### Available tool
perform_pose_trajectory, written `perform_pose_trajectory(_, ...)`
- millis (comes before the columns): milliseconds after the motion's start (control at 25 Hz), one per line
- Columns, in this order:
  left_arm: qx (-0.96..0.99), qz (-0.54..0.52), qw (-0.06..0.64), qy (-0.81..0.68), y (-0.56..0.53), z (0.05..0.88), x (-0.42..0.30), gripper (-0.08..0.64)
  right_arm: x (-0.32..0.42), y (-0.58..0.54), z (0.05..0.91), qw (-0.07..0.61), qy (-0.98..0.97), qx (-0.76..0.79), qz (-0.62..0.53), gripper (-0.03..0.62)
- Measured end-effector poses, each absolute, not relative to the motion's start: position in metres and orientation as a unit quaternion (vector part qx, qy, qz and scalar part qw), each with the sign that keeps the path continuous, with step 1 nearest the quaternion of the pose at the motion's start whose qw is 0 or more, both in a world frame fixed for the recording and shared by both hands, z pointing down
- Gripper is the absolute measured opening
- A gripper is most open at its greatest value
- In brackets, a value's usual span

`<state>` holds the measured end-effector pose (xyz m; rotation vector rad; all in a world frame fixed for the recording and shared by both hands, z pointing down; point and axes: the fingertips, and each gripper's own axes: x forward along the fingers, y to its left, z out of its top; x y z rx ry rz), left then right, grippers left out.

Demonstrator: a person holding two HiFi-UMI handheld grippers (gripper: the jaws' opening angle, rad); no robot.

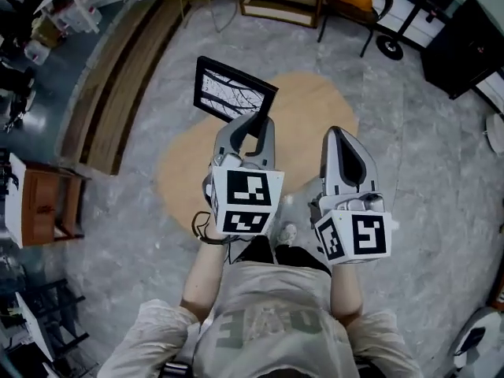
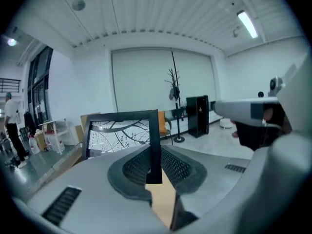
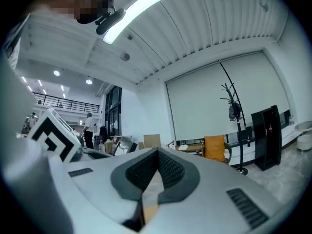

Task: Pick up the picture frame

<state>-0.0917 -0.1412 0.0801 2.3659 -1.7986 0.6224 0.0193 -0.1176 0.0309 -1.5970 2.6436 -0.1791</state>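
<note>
A: Where is the picture frame (image 1: 233, 93) hanging?
B: Upper centre, over the tan rug (image 1: 315, 105); the left gripper (image 1: 253, 124) is pinching its edge.
A: The right gripper (image 1: 339, 136)?
B: Lower right, jaws pressing together on nothing.

Bright, even indoor light from ceiling strip lamps (image 3: 131, 6), which glare; fisheye edges curve and darken, foreground soft.

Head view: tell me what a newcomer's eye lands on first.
The black picture frame with its branch print stands out first, pinched by one edge in the left gripper and held above the round tan rug. Beside it, the right gripper has its fingers shut on nothing.
</note>
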Motion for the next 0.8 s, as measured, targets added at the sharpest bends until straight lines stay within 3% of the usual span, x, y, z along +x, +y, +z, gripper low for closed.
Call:
perform_pose_trajectory(320,0.775,0.031,0.032,-0.631,-0.059,-0.007,-0.117,0.069,-0.016,-0.061,-0.015,0.056,0.873,-0.484,-0.031,0.005)
perform_pose_trajectory(800,0.76,0.014,0.006,-0.649,-0.022,-0.01,-0.151,0.069,-0.048,-0.035,-0.012,0.06,0.884,-0.462,-0.028,0.005)
